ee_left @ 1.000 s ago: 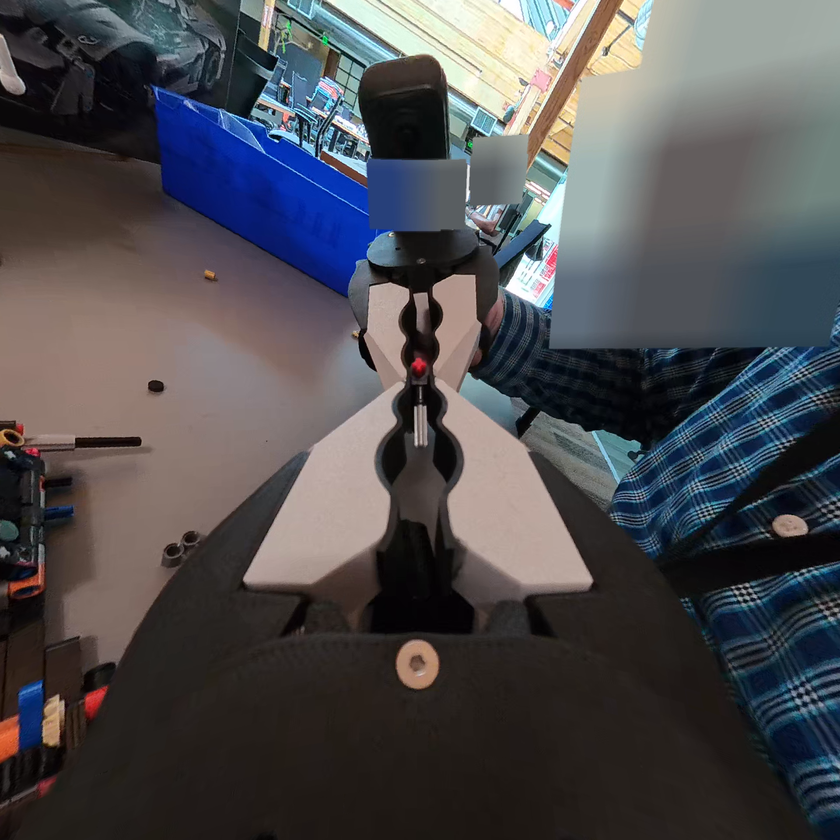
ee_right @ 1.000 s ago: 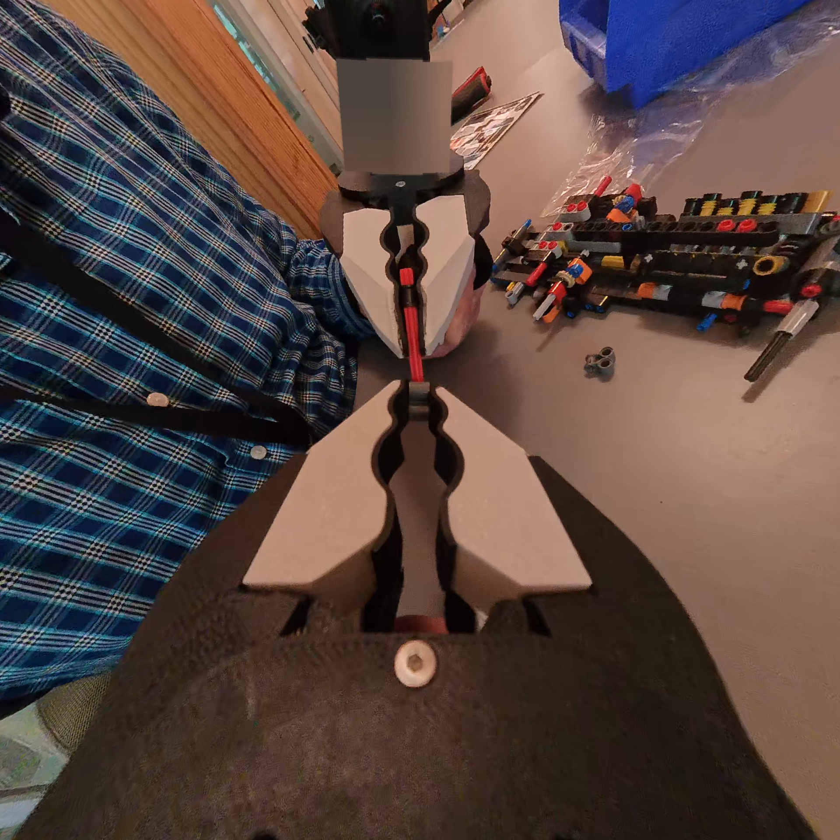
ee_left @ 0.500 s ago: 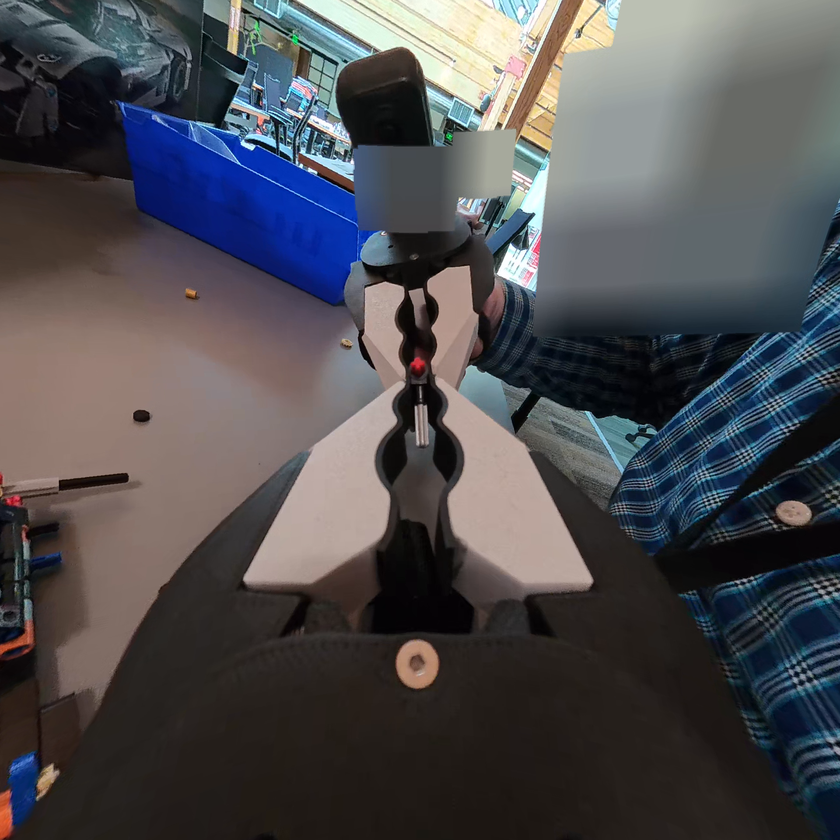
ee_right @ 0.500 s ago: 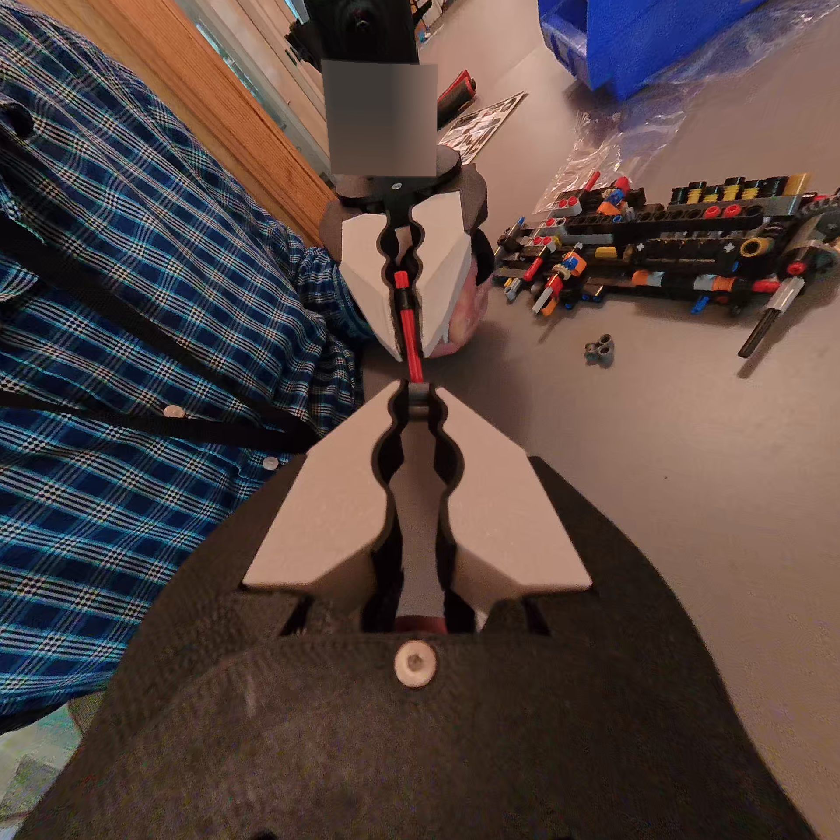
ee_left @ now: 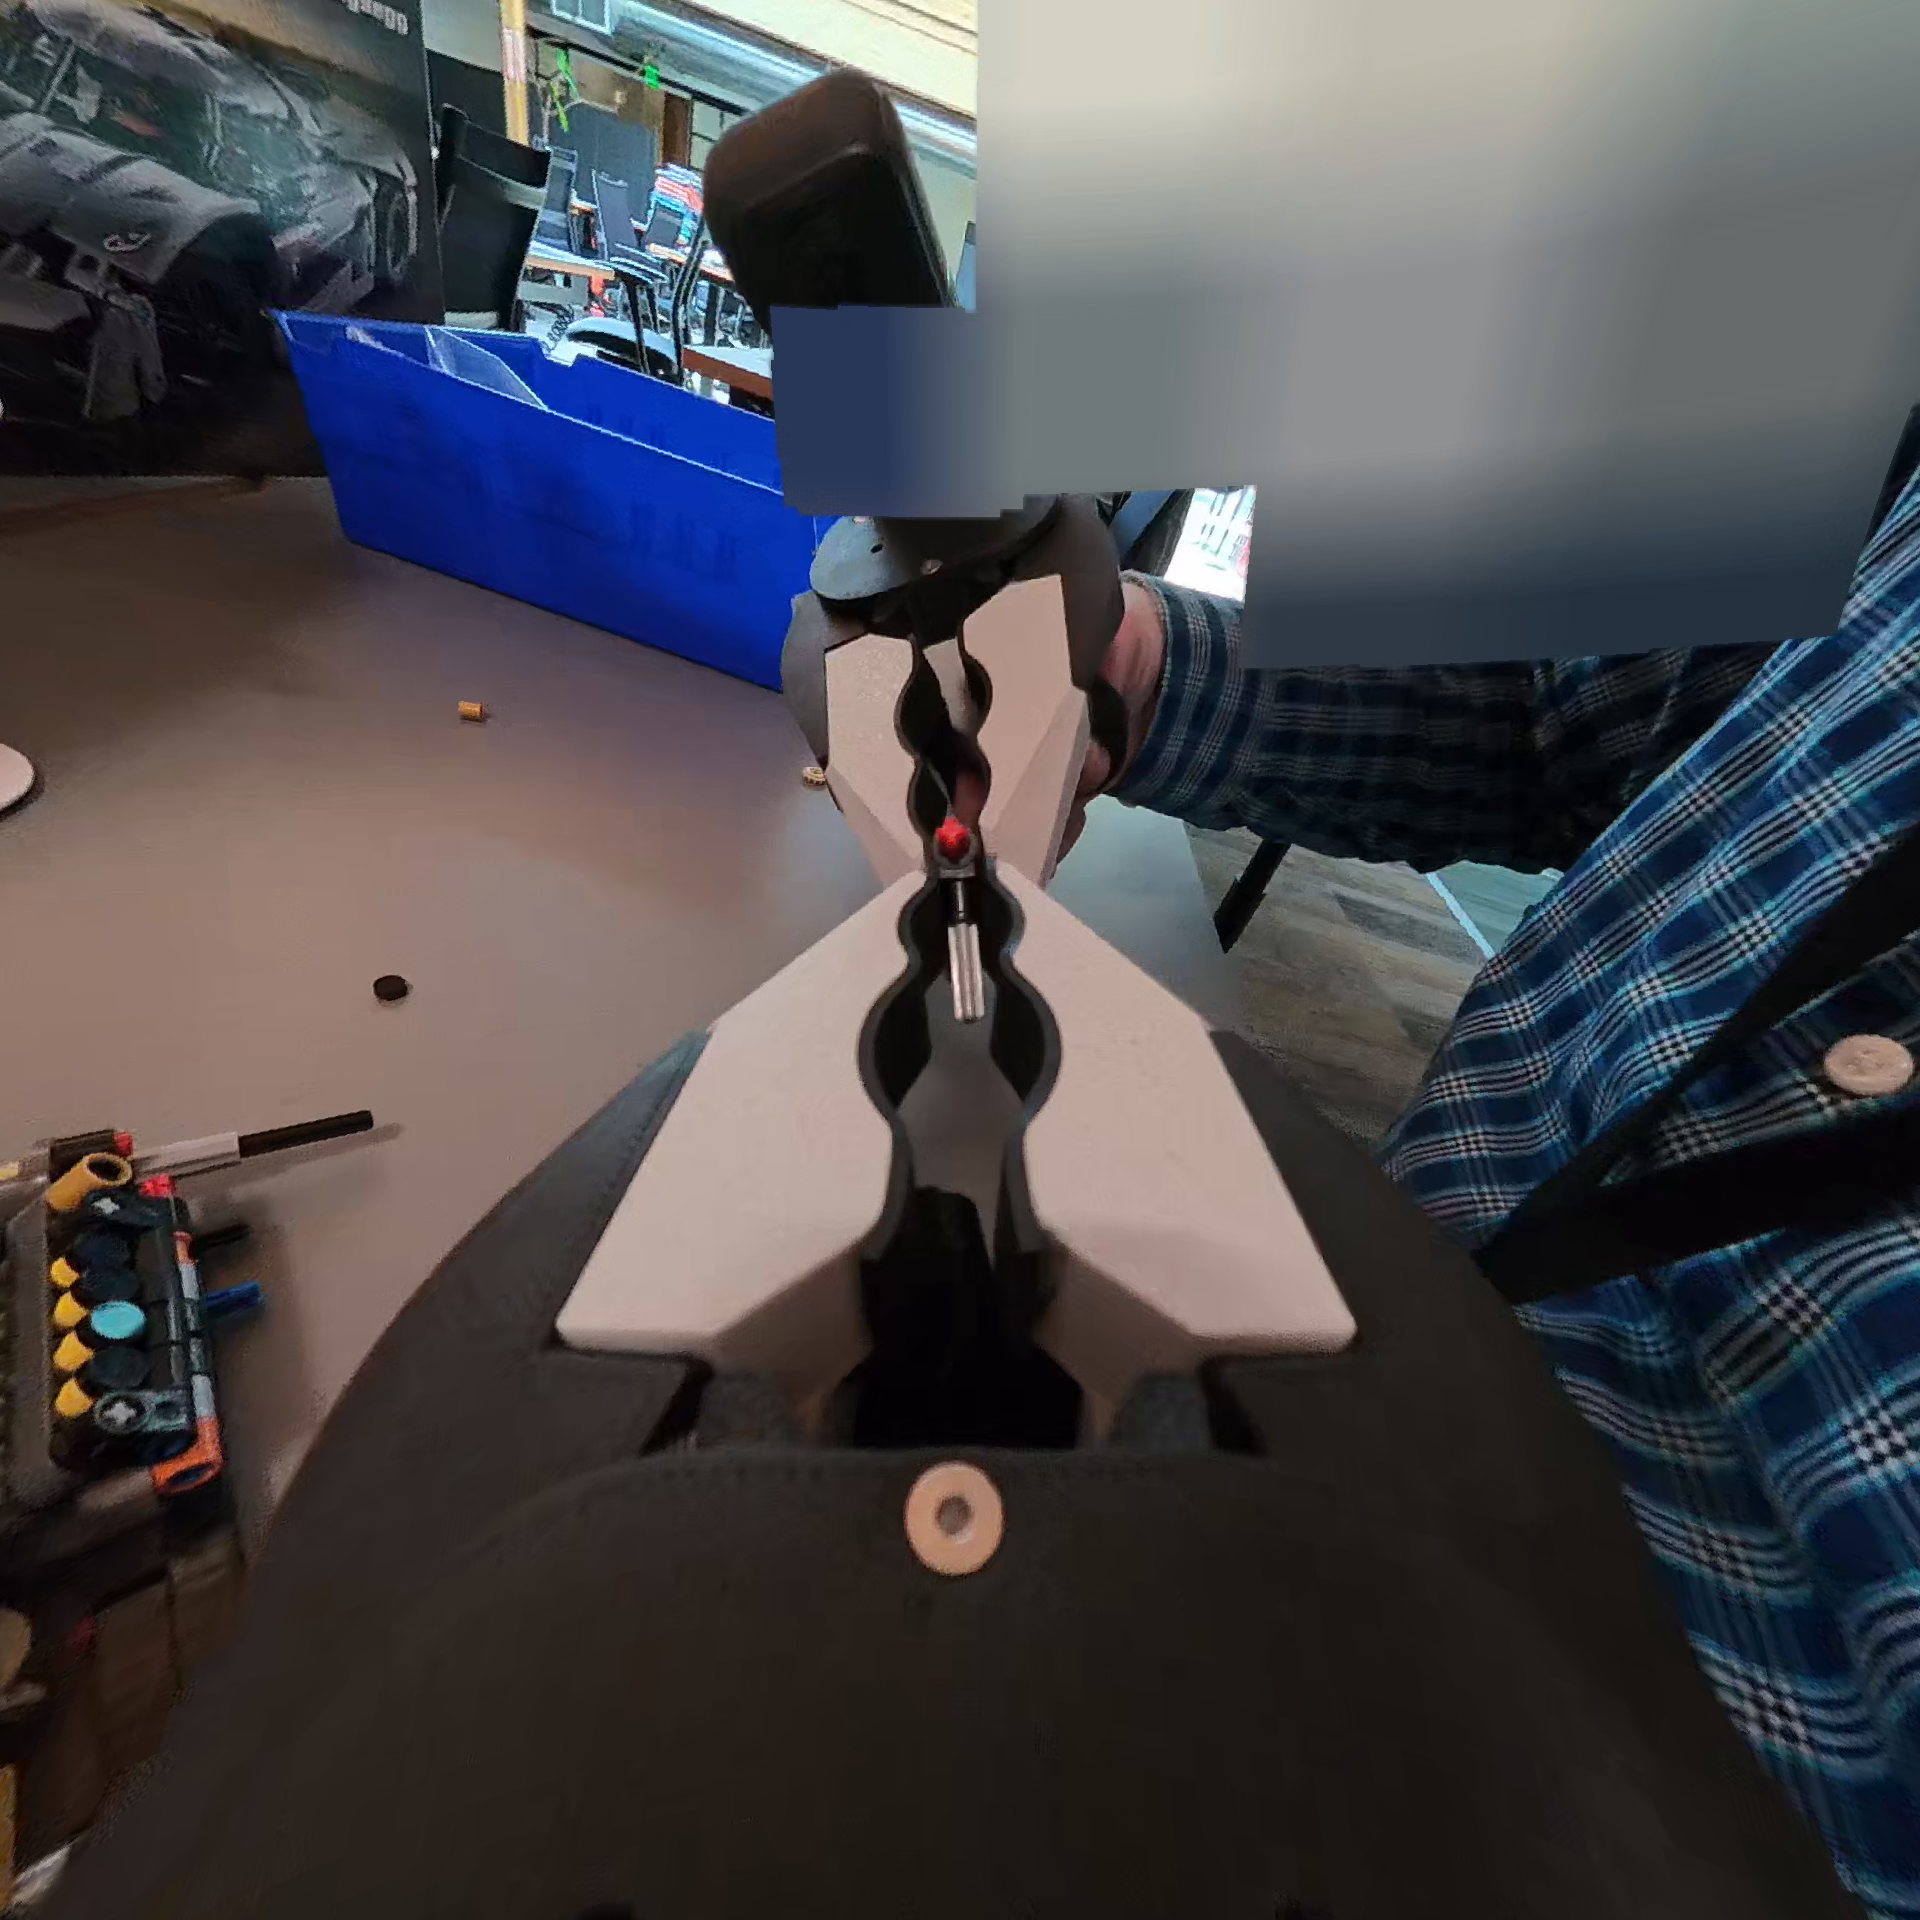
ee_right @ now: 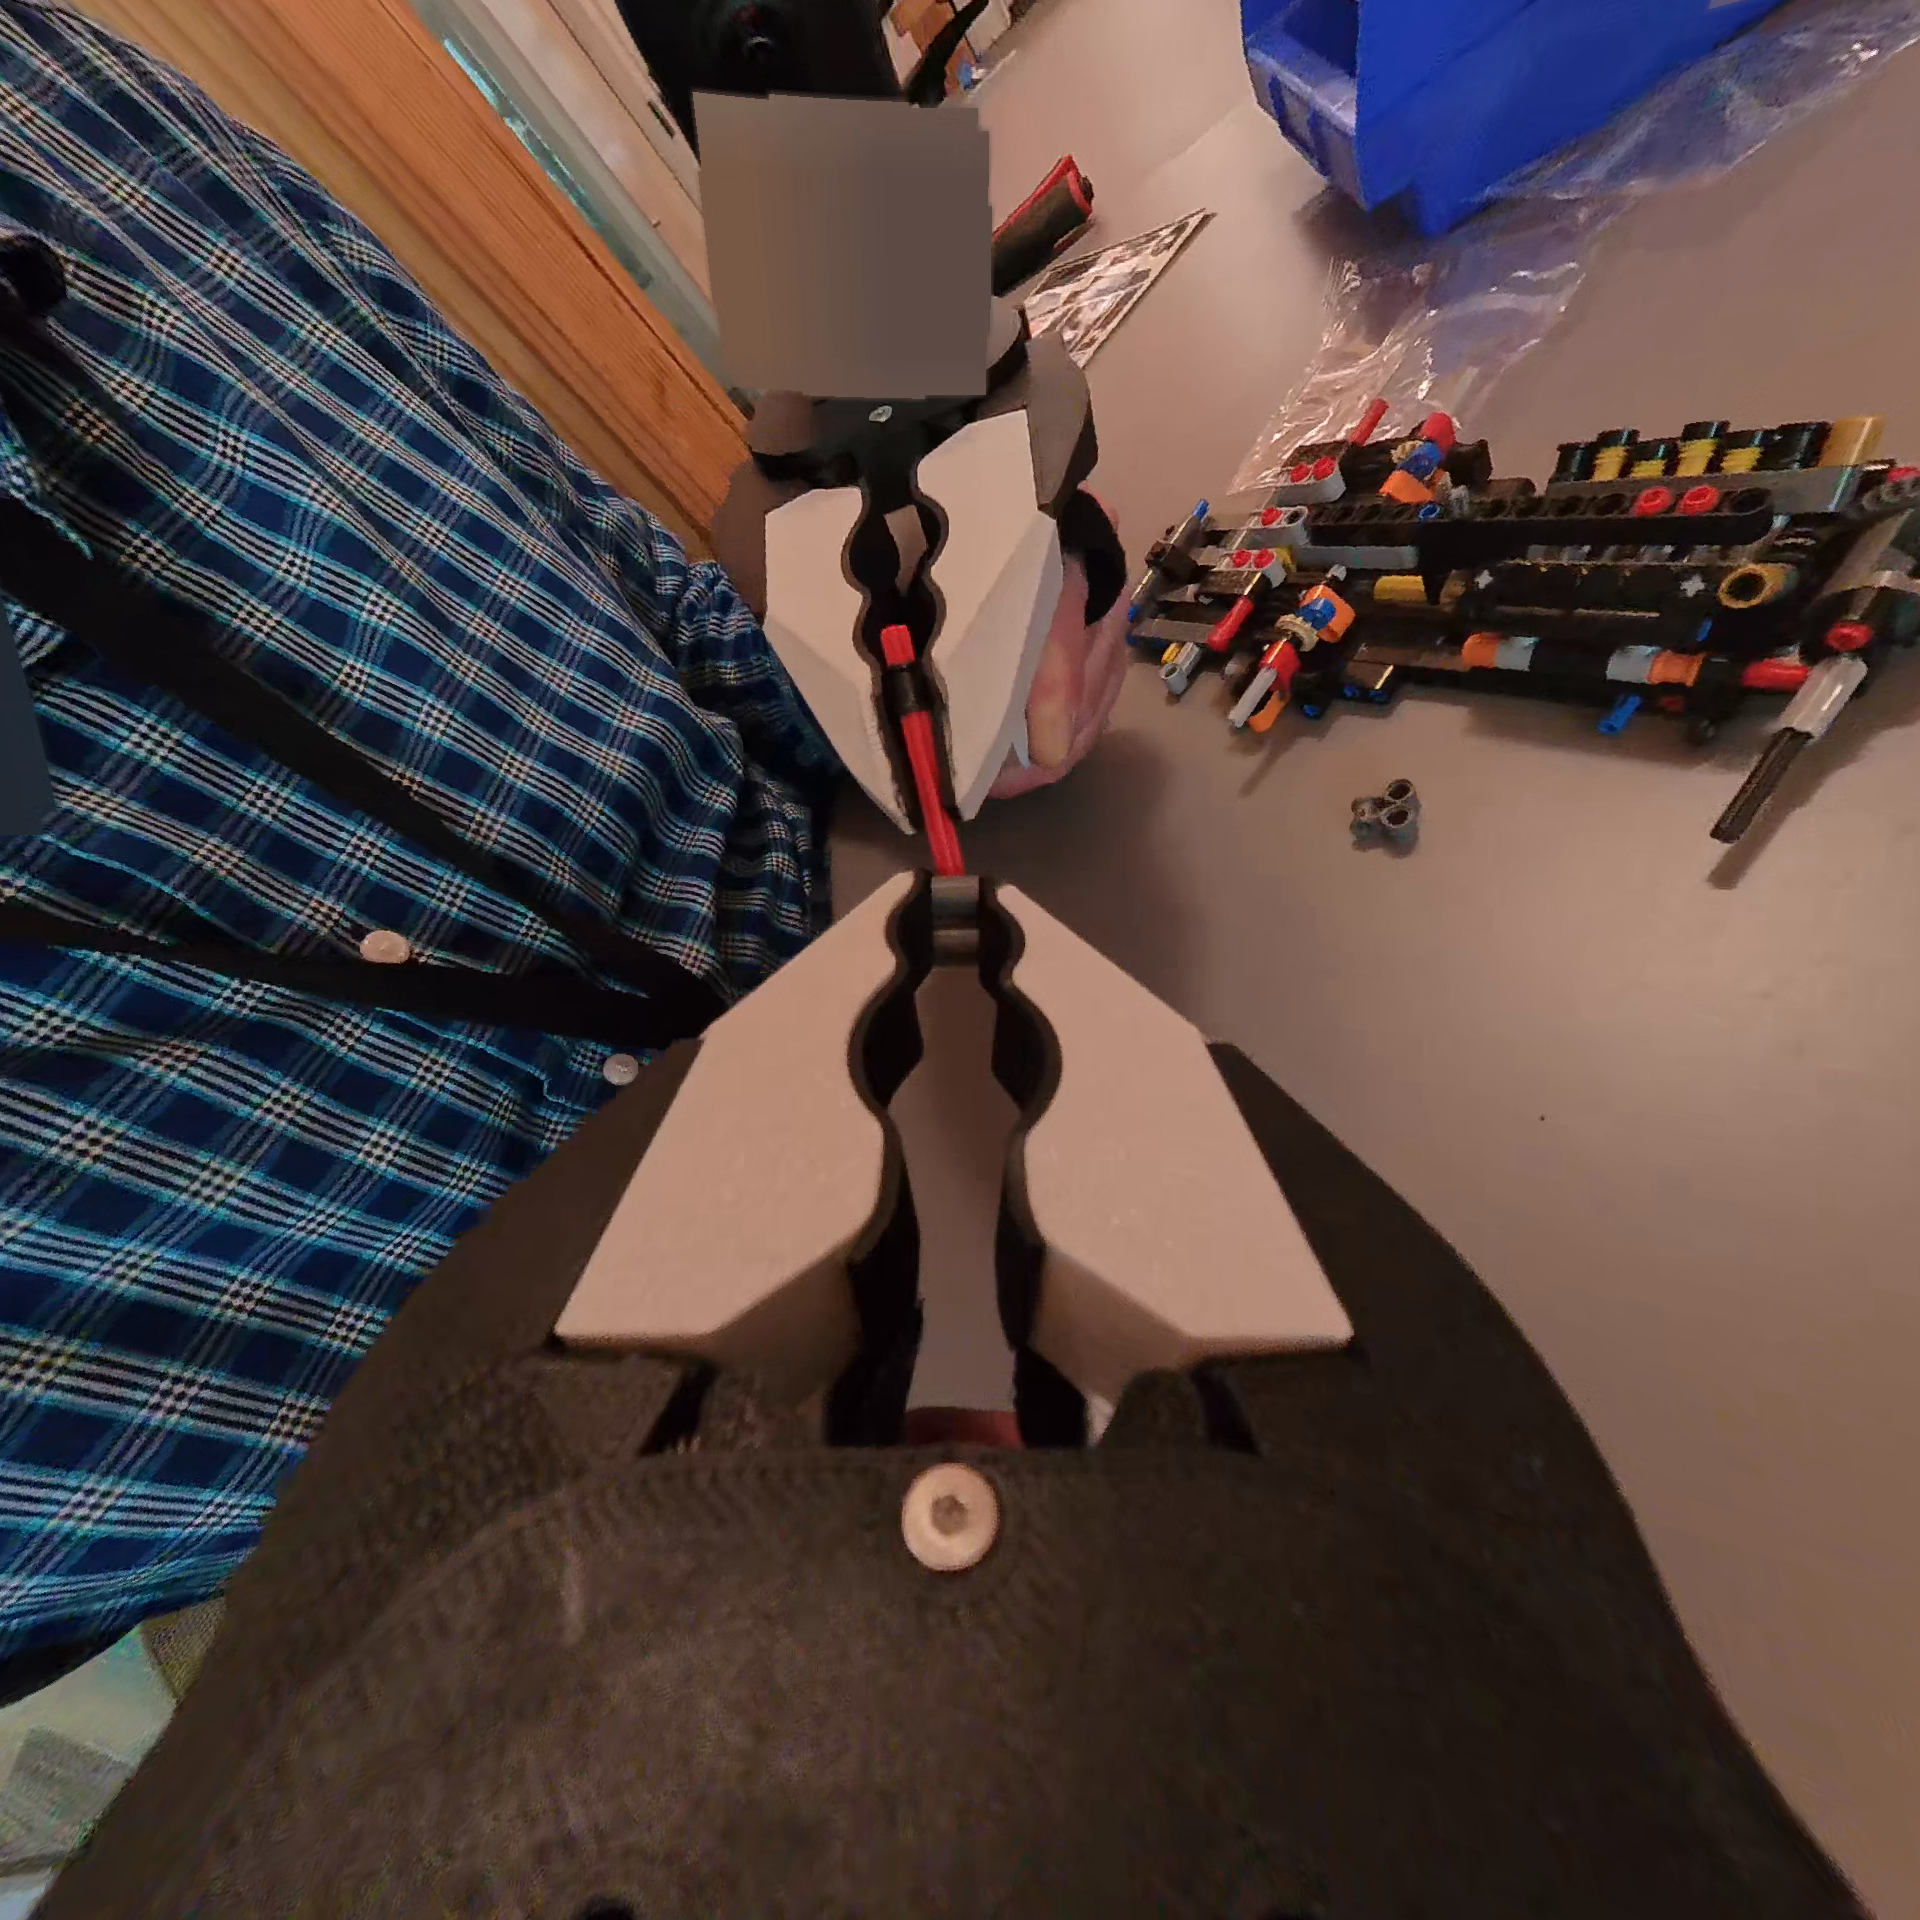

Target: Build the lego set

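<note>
My left gripper [ee_left: 956, 888] is shut on a thin axle [ee_right: 920, 748]. The axle looks red with a black sleeve in the right wrist view. In the left wrist view it shows as a silver and black rod [ee_left: 966, 966] with a red end. My right gripper [ee_right: 951, 894] faces it tip to tip and is shut on a small dark grey connector [ee_right: 954, 914] sitting on the axle's end. Both are held above the grey table [ee_right: 1558, 1091]. The long, partly built lego assembly [ee_right: 1507, 582] lies on the table and also shows in the left wrist view [ee_left: 114, 1330].
A small grey connector [ee_right: 1387, 816] lies loose near the assembly. A black rod with a white sleeve [ee_right: 1787, 748] sticks out of it. A blue bin [ee_left: 551, 499], a clear plastic bag [ee_right: 1455, 312] and a booklet [ee_right: 1122, 270] lie farther off. A person in a plaid shirt [ee_right: 312, 623] is close by. Less than 4 cm separates the two grippers' tips.
Both grippers stay shut and tip to tip on the axle and connector. The pair has shifted and tilted slightly, so the assembly sits differently in both views.
</note>
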`<state>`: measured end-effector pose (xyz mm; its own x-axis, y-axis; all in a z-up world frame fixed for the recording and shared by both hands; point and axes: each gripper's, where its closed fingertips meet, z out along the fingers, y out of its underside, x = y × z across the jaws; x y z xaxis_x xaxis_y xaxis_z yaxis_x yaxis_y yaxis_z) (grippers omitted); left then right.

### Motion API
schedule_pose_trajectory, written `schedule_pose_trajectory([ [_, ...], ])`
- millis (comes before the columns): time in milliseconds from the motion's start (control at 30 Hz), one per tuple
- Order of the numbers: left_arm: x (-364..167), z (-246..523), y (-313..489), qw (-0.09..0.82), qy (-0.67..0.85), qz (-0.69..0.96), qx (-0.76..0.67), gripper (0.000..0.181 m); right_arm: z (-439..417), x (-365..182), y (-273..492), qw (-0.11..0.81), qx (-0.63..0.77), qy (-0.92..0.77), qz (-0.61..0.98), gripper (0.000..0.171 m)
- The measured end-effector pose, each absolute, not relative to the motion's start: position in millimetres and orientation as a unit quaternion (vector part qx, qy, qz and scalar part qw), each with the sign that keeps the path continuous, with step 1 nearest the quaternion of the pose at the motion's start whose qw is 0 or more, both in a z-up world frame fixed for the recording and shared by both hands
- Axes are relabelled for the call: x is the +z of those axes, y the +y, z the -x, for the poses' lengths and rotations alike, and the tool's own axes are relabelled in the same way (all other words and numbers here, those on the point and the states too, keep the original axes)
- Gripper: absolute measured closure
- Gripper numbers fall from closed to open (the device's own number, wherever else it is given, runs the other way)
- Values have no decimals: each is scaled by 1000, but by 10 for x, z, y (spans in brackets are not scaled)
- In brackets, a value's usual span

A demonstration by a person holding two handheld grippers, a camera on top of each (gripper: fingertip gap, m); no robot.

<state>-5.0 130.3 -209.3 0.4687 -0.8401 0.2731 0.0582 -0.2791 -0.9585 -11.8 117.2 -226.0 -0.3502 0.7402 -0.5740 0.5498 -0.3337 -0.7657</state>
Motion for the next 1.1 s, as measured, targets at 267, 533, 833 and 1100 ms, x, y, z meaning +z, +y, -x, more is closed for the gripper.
schedule_pose_trajectory([
  [267,-2049,70,1249,543,316,659,-414,177,143,-2226,1139,118,567,-598,554,167],
  [533,-2002,38,1186,545,340,651,-403,177,117,-2170,1087,155,567,-630,507,167],
  [833,-1912,24,1177,552,315,636,-439,177,98,-2047,1067,143,635,-597,469,167],
  [1100,-1846,19,1189,581,314,622,-421,177,109,-1944,1101,144,695,-531,464,167],
])
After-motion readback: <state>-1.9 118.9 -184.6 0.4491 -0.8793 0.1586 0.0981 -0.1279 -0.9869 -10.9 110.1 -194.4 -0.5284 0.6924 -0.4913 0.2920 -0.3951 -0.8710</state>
